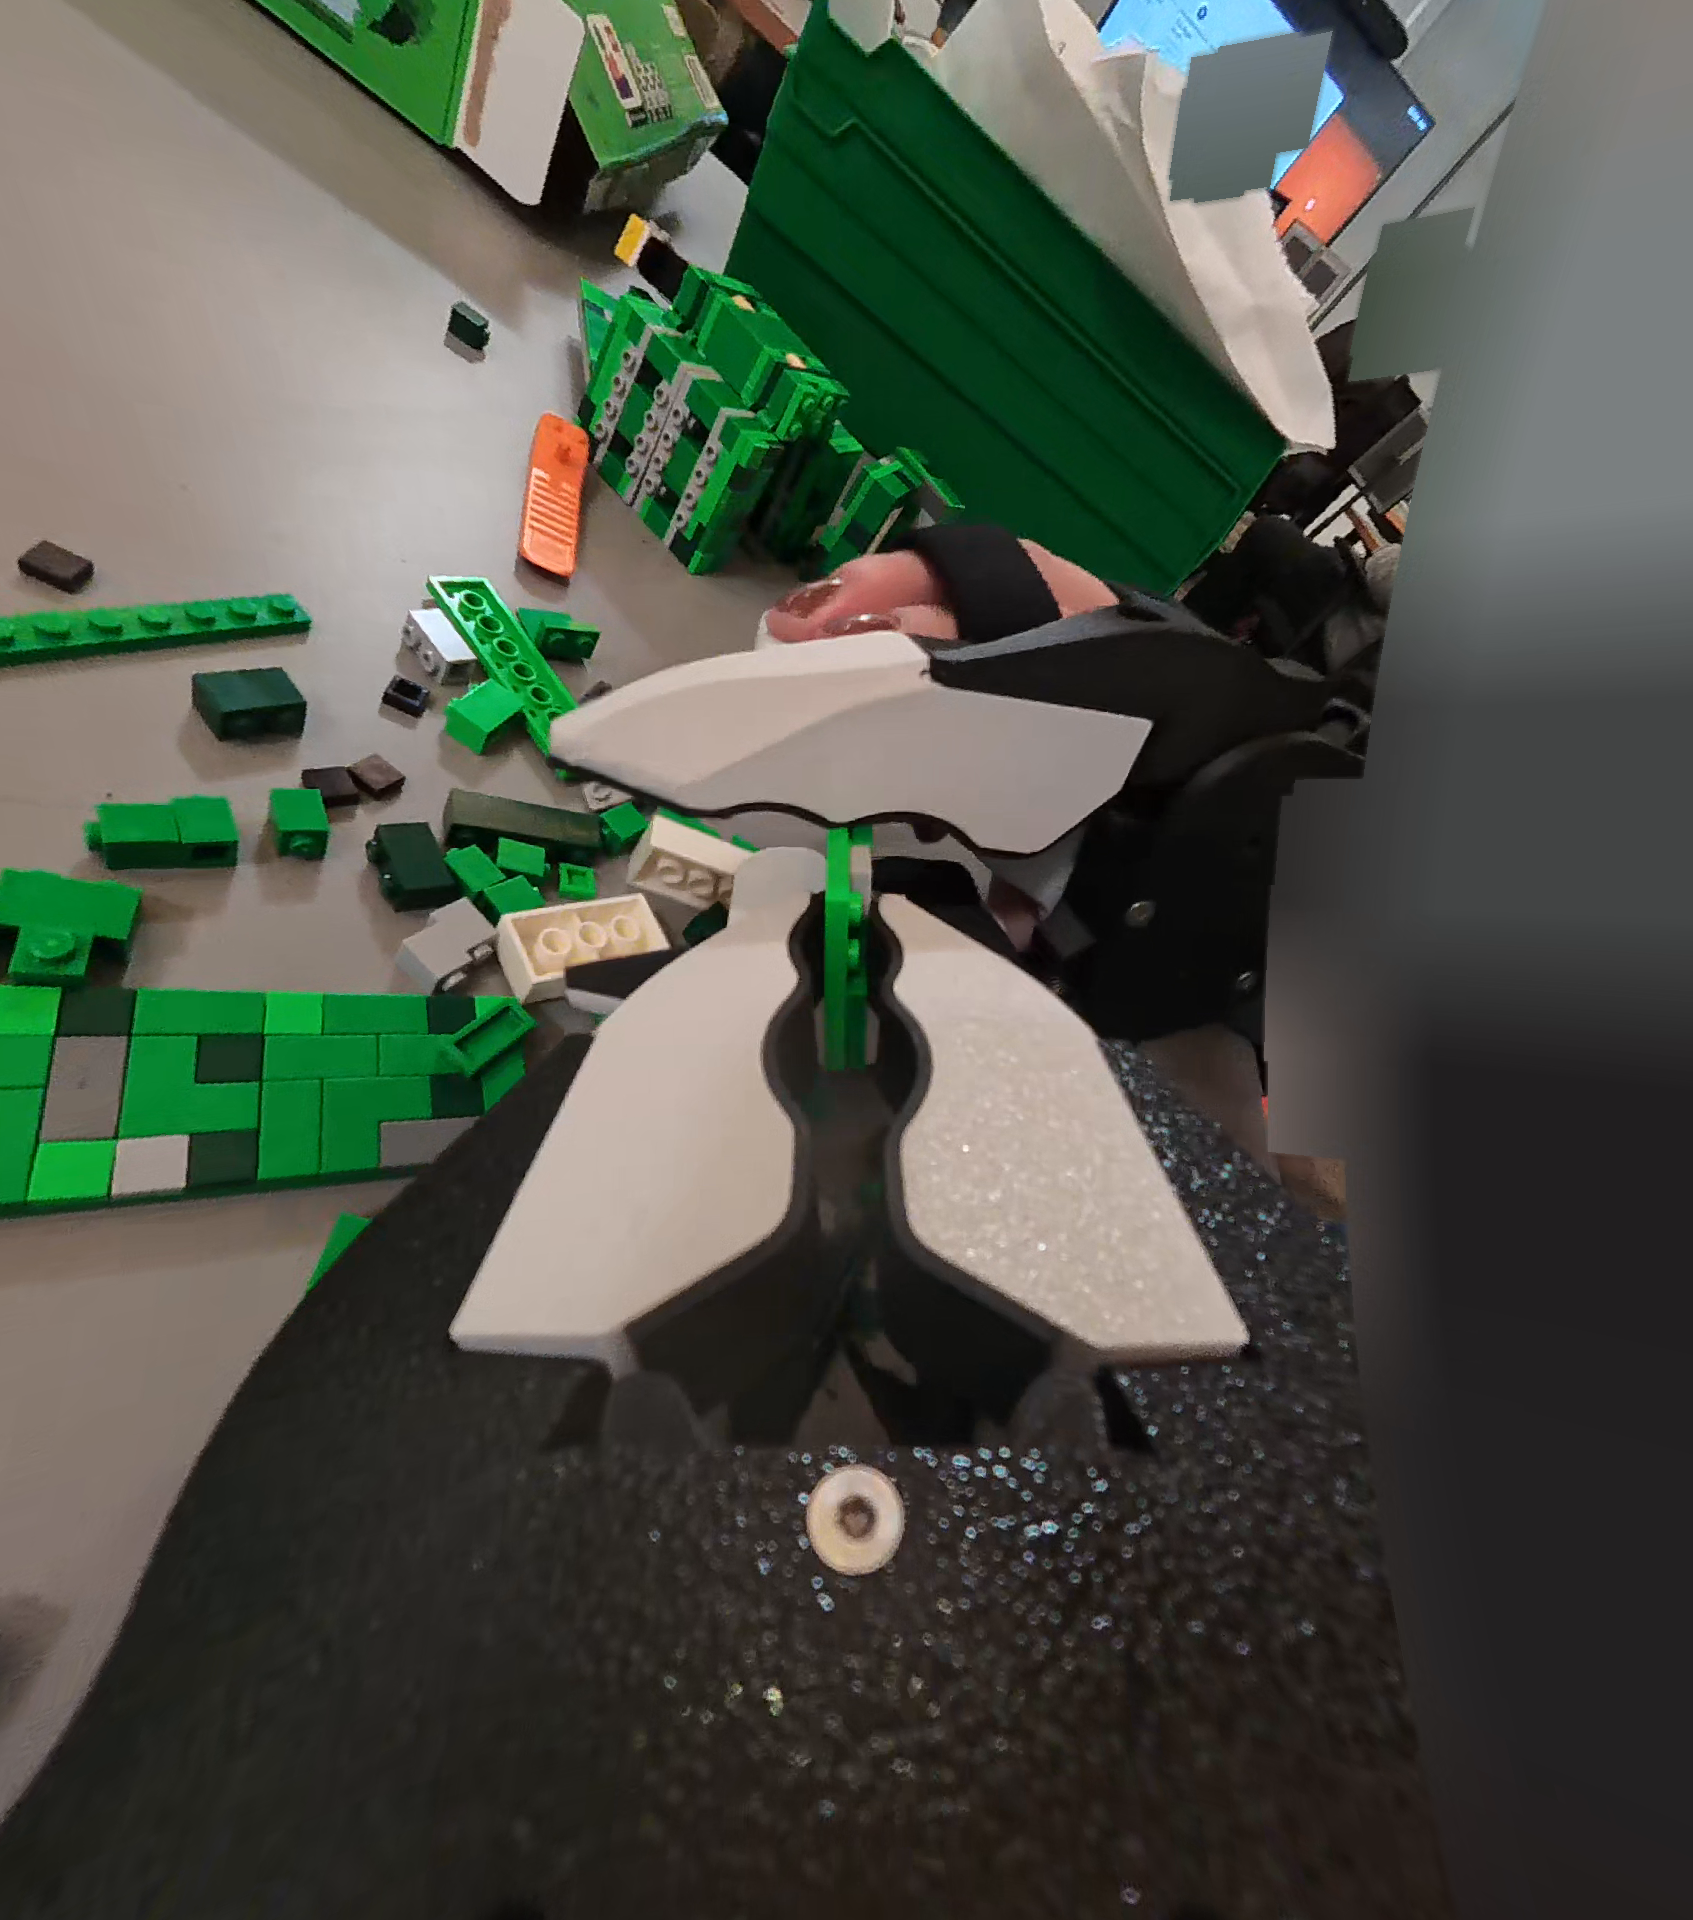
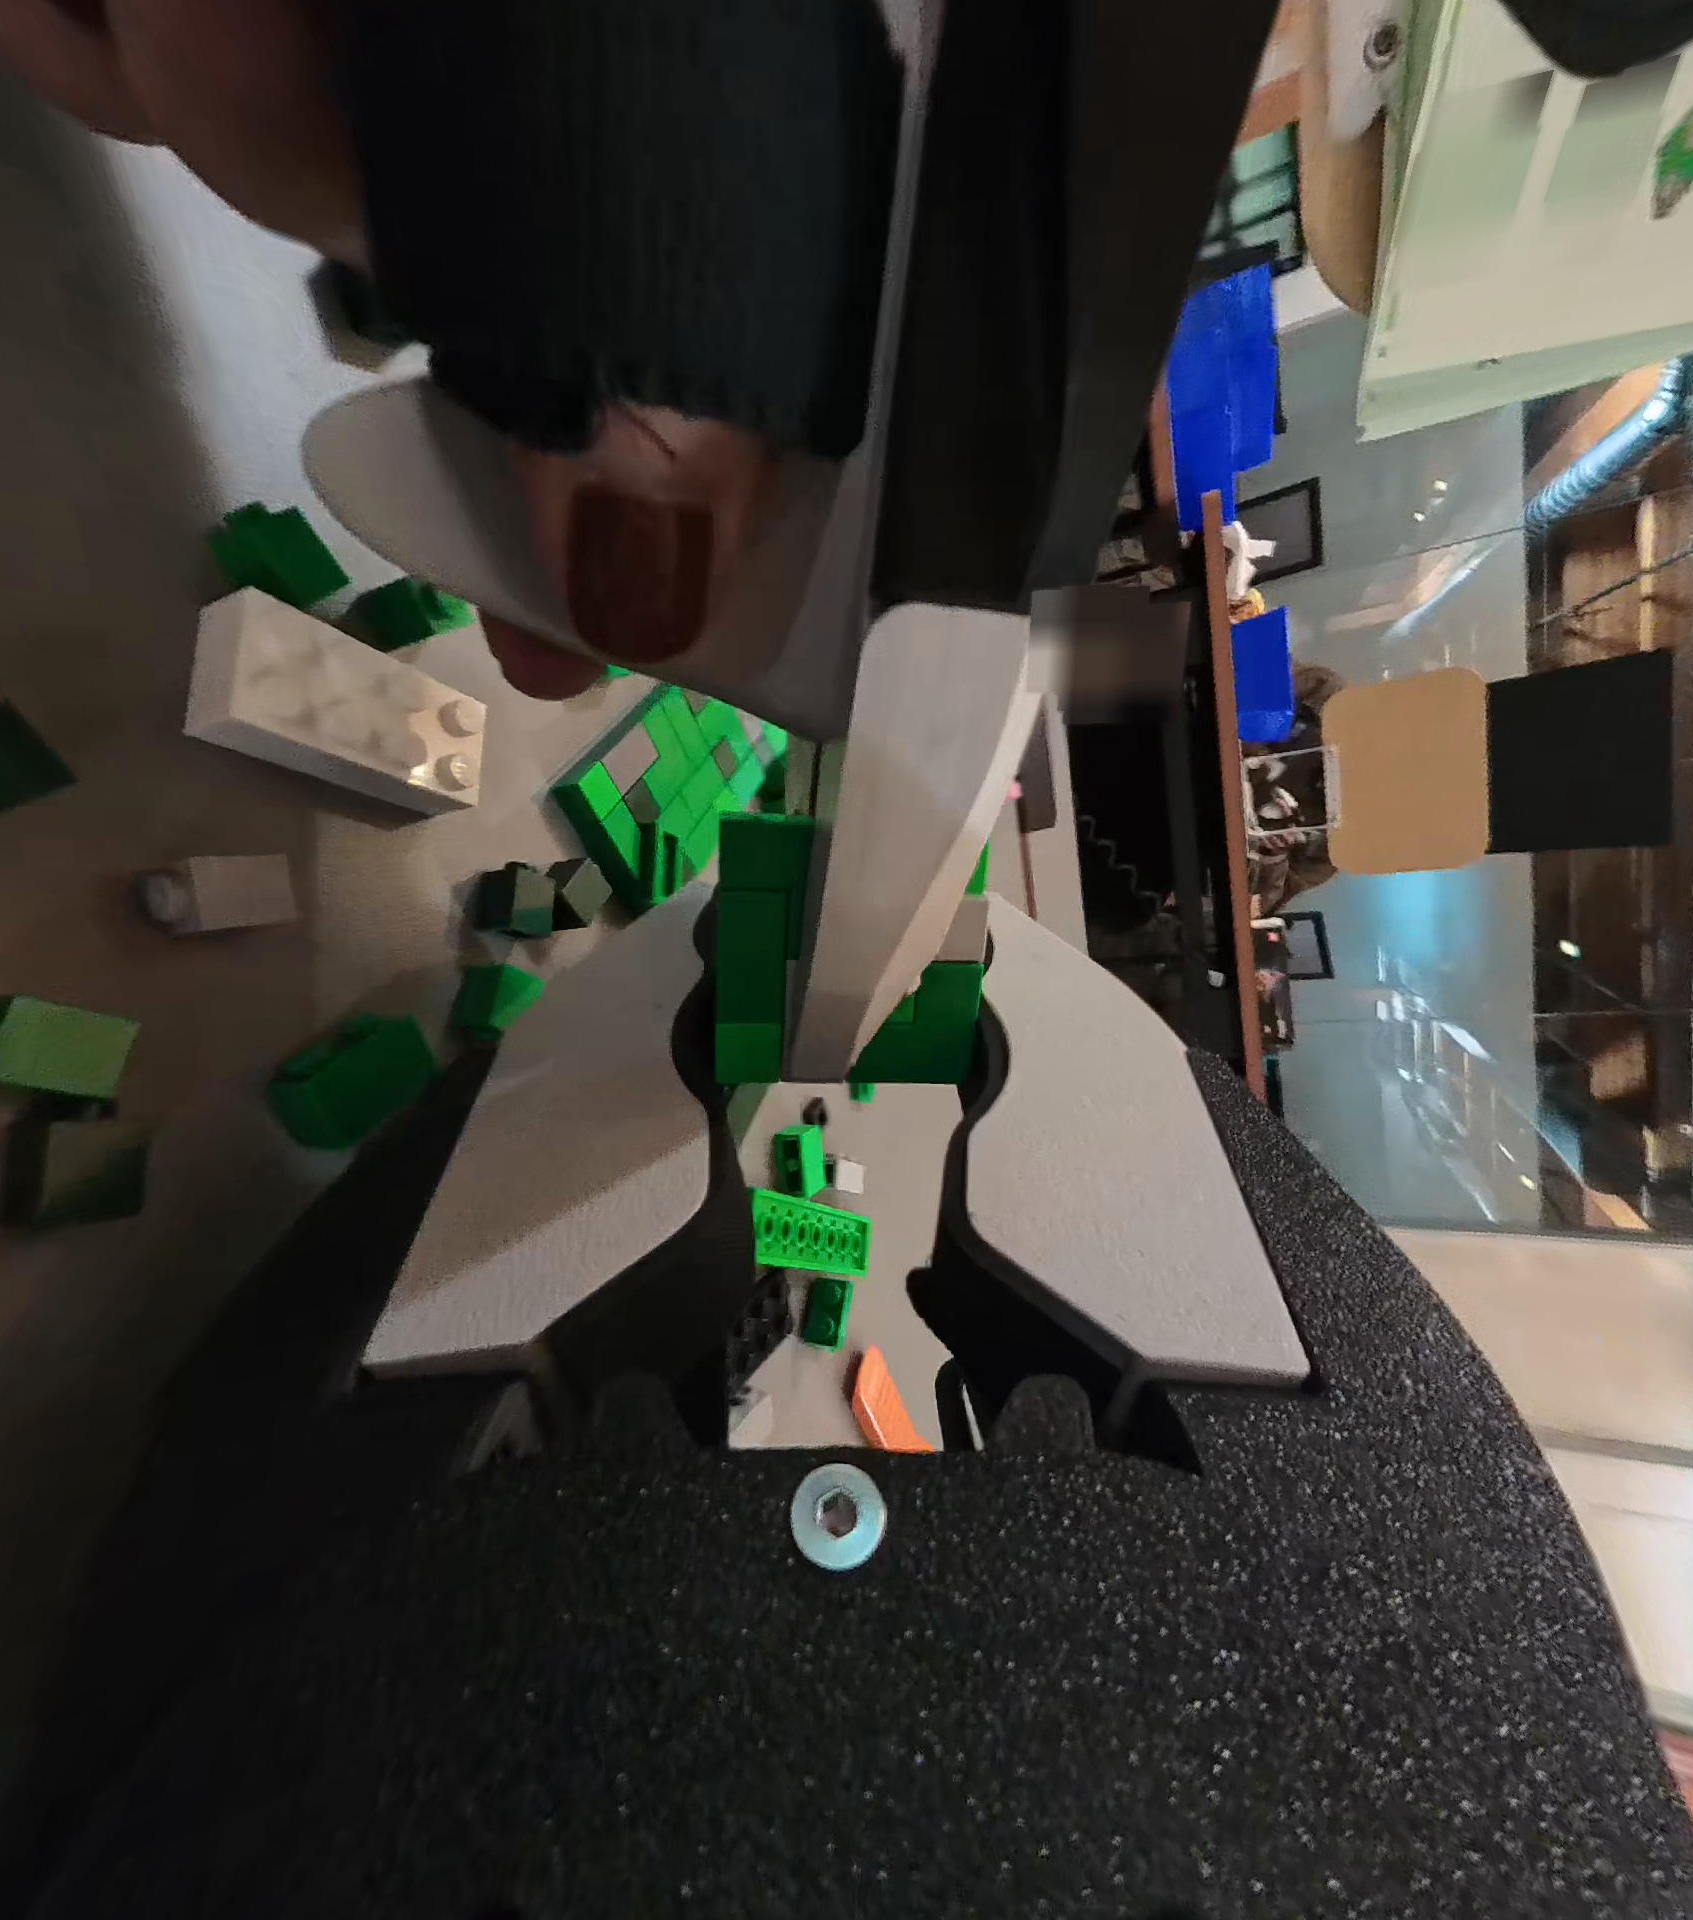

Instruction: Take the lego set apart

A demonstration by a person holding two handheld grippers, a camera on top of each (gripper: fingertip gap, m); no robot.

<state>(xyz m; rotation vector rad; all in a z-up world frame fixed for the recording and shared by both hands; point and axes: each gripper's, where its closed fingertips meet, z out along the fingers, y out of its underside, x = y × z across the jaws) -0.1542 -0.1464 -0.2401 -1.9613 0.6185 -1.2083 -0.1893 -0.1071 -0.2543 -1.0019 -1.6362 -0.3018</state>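
A small assembly of thin green lego plates (image 1: 844, 966) stands on edge between both grippers, above the table. My left gripper (image 1: 834, 904) is shut on its lower part. My right gripper (image 1: 852, 823) comes in from the right, lying crosswise, and is shut on its top edge. In the right wrist view my right gripper (image 2: 852, 966) clamps the same green piece (image 2: 754, 935), and a white finger of the left gripper (image 2: 899, 831) crosses in front of it. A thumb (image 2: 634, 571) presses on the left gripper.
On the grey table lie a flat green mosaic panel (image 1: 146, 1091), a built green block (image 1: 707, 416), an orange brick separator (image 1: 556, 499), a long green plate (image 1: 94, 629), a white brick (image 1: 582, 940) and several loose bricks. A green bin (image 1: 977, 312) stands behind. Some 5 centimetres of space lies between my two pairs of fingers. About 11 centimetres separates my right fingertips from the long green plate (image 1: 94, 629).
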